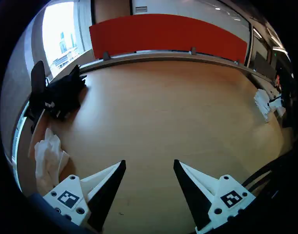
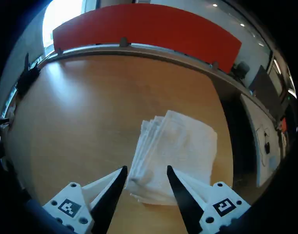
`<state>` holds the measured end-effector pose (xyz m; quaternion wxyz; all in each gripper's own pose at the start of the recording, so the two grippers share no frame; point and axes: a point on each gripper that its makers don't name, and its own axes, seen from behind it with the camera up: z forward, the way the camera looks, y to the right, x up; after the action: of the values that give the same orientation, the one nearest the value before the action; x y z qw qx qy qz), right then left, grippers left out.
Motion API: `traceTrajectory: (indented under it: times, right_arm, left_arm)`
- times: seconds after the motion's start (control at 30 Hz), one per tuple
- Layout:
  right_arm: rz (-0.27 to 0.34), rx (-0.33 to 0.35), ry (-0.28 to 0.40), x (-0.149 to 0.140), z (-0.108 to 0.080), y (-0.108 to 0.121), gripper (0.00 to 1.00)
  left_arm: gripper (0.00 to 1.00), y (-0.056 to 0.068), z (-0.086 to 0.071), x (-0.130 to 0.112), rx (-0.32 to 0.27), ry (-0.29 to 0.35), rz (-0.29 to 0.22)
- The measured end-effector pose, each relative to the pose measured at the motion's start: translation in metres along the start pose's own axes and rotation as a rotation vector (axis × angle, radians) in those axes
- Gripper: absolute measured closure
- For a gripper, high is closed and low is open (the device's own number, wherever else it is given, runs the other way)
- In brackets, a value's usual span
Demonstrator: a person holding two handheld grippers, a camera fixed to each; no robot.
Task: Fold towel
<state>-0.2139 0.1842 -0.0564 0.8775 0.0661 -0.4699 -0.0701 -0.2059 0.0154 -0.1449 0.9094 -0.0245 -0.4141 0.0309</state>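
A stack of folded white towels (image 2: 180,150) lies on the wooden table (image 2: 78,117), near its right edge. My right gripper (image 2: 145,171) is open, and the near left corner of the stack sits between its fingertips without being pinched. My left gripper (image 1: 149,163) is open over bare wood with nothing between its fingers. In the left gripper view, the same folded stack (image 1: 262,102) shows far off at the right edge of the table (image 1: 160,109). A crumpled white towel (image 1: 49,156) lies at the table's left edge, just left of my left gripper.
A black bag (image 1: 63,95) sits at the far left of the table beside a dark chair back (image 1: 37,78). A red partition (image 1: 168,35) runs along the far edge. Right of the table is a gap, then a grey desk (image 2: 262,128).
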Motion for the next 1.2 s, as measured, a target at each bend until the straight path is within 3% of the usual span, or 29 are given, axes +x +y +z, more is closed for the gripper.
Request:
traceTrajectory:
  times: [0.23, 0.97, 1.2]
  right_arm:
    - [-0.021, -0.001, -0.012, -0.009, 0.002, -0.003, 0.32]
    - [0.023, 0.053, -0.012, -0.014, 0.002, -0.014, 0.82]
    - [0.016, 0.057, -0.01, -0.016, -0.002, -0.013, 0.88]
  left_arm:
    - [0.09, 0.0, 0.0, -0.001, -0.001, -0.004, 0.002]
    - [0.1, 0.002, 0.0, 0.0, -0.004, -0.002, 0.008]
    - [0.09, 0.003, 0.001, 0.002, -0.006, -0.001, 0.01]
